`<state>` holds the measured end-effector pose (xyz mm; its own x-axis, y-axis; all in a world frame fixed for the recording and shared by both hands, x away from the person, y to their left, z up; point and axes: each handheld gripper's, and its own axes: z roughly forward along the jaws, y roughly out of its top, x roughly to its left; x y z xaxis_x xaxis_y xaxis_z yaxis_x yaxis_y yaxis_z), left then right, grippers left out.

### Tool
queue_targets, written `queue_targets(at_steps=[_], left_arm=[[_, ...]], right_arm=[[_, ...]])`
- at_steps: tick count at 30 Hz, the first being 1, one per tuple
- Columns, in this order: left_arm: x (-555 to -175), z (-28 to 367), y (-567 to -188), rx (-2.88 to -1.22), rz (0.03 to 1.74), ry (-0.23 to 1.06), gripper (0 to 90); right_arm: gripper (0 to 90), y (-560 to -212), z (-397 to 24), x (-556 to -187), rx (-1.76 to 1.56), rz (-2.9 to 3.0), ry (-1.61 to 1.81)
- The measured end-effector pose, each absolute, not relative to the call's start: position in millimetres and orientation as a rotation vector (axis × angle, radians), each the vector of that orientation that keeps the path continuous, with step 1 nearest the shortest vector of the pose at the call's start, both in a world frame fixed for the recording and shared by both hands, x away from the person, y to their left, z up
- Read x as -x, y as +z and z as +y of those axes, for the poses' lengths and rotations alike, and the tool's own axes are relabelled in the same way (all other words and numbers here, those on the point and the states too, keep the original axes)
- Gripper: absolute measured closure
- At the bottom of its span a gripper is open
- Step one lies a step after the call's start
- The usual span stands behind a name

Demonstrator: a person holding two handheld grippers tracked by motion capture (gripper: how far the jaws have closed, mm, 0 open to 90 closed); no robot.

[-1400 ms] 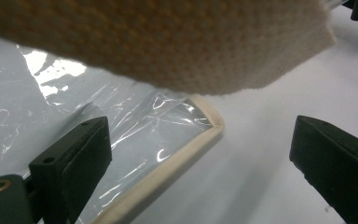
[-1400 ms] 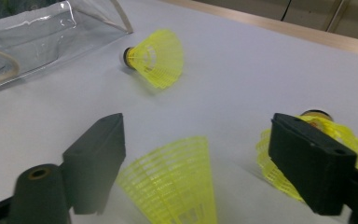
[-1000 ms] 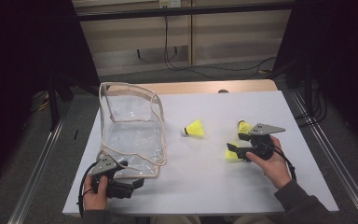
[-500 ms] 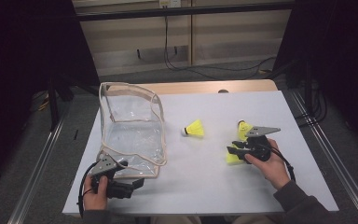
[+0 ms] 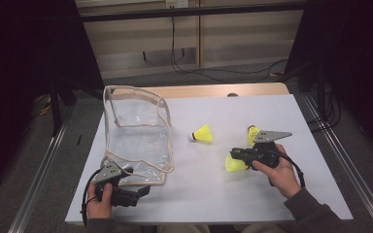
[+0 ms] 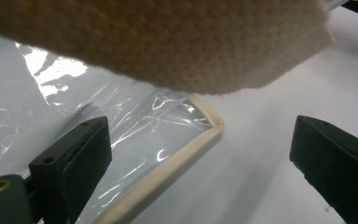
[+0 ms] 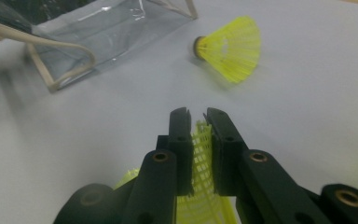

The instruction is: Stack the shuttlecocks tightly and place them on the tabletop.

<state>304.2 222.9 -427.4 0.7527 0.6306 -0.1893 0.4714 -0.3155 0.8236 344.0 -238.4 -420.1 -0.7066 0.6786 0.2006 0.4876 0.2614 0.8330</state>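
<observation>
The right gripper [image 5: 234, 156] has just been squeezing its jaws together, and now they pinch the net skirt of a yellow shuttlecock [image 7: 204, 186]. In the right gripper view the yellow net sits flat between the two black jaws, with only a thin gap left. From above, that shuttlecock [image 5: 234, 164] lies on the white table [image 5: 223, 204], right at the tip of the gripper and just under it.

A second shuttlecock [image 5: 203, 134] lies ahead of the right gripper and a bit to the side, not touching it. A third one [image 5: 252, 134] peeks out close behind the gripper's grey plate.

The left gripper [image 5: 143, 190] rests low on the table with its jaws spread wide and nothing between them. In the left gripper view the clear bag [image 6: 135, 140] lies just in front of it, and the bag's cream edge runs between the jaws without touching either one. A cream strap hangs close above.
</observation>
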Motion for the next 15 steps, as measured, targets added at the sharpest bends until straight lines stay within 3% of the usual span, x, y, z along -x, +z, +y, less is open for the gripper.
queue_targets(at_steps=[15], left_arm=[[-304,223,-427,-1.971,0.834,0.203,5.4]], right_arm=[[66.3,-432,-239,-346,-1.127,2.335,1.332]])
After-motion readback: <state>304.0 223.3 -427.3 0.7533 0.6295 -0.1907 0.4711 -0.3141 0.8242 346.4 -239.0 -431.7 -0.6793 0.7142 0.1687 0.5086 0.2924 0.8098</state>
